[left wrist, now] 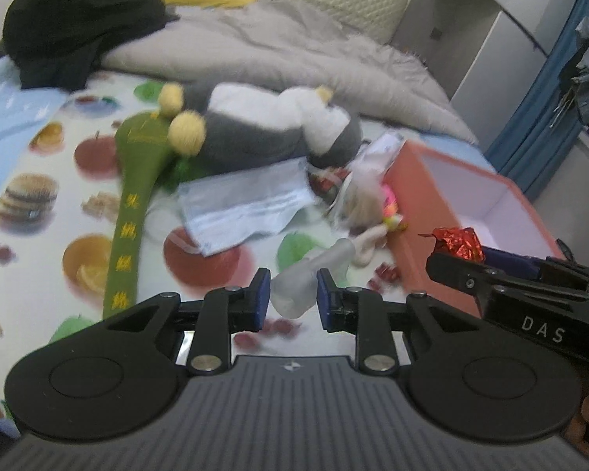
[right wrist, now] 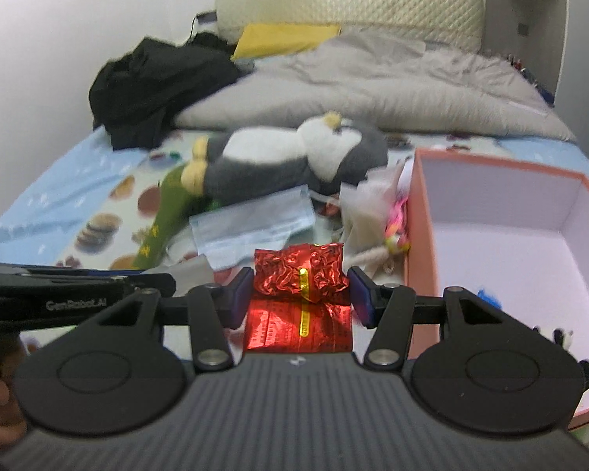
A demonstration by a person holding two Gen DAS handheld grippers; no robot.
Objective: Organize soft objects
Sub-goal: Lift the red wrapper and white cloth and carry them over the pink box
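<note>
While open, pink box (right wrist: 491,212) — small toys inside

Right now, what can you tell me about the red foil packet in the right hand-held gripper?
The red foil packet is crinkled, shiny metallic red with a yellow strip down its middle. Its upper part is bunched and wrinkled; the lower part looks flatter, with fine print too blurred to read. It sits between the blue pads of the right hand-held gripper, which press its two sides and hold it above the bed, just left of the pink box.
</note>
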